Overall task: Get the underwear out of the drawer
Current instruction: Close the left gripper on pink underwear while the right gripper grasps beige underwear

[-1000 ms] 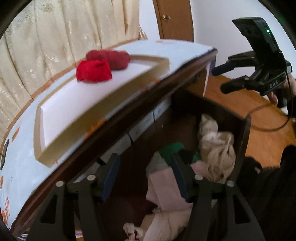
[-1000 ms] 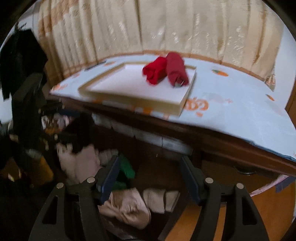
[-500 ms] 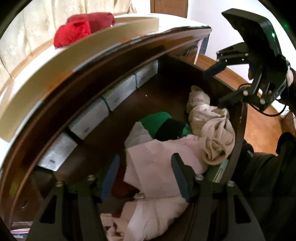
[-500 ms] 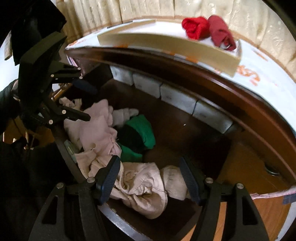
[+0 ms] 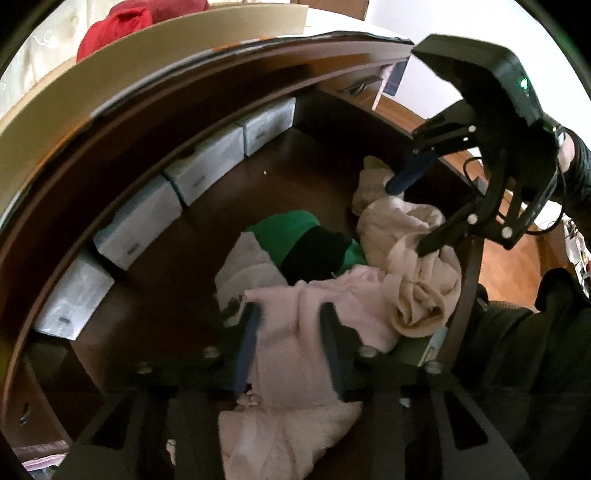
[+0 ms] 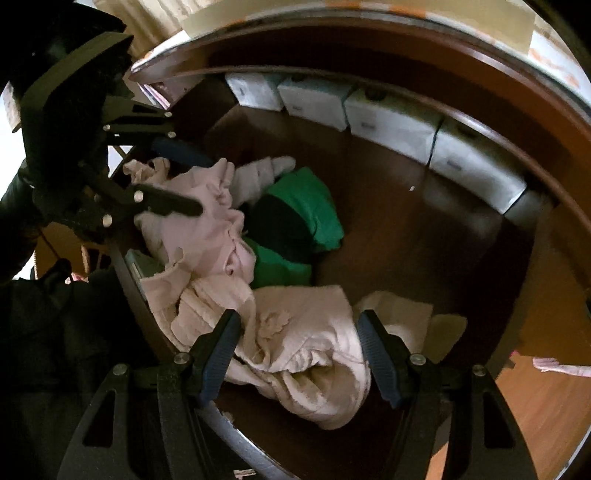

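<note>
1. Far left, left wrist view: row of pale grey-white boxes [image 5: 207,173] lined up along the back wall of the dark wooden drawer [image 5: 155,295], touching each other end to end. Same boxes [image 6: 391,122] over on the upper right in the right wrist view.
2. Up top, above the drawer: cream tray edge [image 5: 155,66] with a red bundle [image 5: 118,29] sitting on it, only partly in view.
3. Middle of the drawer: green and black garment [image 5: 306,243] bunched up, tucked against the pale laundry. Also green [image 6: 306,206] in the other view, right beside the pink stuff.
4. Left gripper [image 5: 290,332] down in the drawer, fingers straddling the pale pink underwear [image 5: 291,350]. Jaws parted, cloth running between them, left blue pad touching or very nearly touching the fabric. Not squeezed on it as far as can be told. Seen from the right wrist view as left gripper [image 6: 184,181], one finger above the pink pile [image 6: 207,229], the other at its far edge.
5. Right of that: cream beige garment [image 5: 413,258] crumpled against the drawer's front right corner.
6. Right gripper [image 5: 410,214] reaching in from the right, jaws wide apart, lower finger tip pressing into the beige cloth. From its own camera, right gripper [image 6: 295,336] spread open on either side of the beige heap [image 6: 306,350], nothing clamped.
</note>
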`<move>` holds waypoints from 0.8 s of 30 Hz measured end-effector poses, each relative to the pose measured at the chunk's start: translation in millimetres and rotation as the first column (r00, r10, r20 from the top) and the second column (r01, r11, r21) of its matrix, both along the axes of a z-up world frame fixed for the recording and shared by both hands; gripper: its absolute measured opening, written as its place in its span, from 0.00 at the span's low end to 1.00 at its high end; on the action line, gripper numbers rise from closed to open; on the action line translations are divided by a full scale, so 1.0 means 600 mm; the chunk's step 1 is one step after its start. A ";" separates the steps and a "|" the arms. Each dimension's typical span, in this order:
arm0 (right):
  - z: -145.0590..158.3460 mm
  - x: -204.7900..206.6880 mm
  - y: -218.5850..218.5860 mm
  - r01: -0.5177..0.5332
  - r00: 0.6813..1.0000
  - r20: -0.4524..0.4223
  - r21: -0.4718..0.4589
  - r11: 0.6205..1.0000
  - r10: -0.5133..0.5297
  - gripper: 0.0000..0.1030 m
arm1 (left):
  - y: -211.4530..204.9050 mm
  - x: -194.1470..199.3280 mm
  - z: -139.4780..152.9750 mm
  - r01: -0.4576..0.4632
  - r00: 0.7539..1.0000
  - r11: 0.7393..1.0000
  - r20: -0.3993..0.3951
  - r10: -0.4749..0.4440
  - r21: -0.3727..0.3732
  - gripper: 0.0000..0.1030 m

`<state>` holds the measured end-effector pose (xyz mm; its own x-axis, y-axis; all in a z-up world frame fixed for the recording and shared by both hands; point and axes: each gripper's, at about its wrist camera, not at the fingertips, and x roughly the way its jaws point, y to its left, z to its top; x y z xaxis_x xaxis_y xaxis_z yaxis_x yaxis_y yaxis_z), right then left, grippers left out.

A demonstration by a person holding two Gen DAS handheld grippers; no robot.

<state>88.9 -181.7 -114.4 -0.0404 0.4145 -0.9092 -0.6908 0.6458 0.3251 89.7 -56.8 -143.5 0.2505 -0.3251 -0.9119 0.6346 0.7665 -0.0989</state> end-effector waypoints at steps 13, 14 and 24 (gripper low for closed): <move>0.016 -0.017 0.013 0.010 0.995 0.095 -0.020 1.000 -0.008 0.05 | 0.024 0.001 0.024 -0.068 0.993 0.998 0.092 0.068 -0.005 0.02; 0.018 -0.012 0.009 0.022 0.994 0.105 -0.020 1.000 -0.020 0.05 | 0.027 0.001 0.025 -0.073 0.992 0.997 0.100 0.073 0.000 0.02; 0.036 0.049 -0.049 0.181 0.970 0.174 -0.057 0.982 -0.169 0.04 | 0.015 -0.032 0.030 0.040 0.987 0.998 0.152 -0.048 0.054 0.06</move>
<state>118.4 -211.1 -93.1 0.1828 0.3351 -0.9243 -0.6060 0.7787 0.1625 70.4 -47.6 -125.7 0.3748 -0.2931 -0.8796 0.6723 0.7392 0.0402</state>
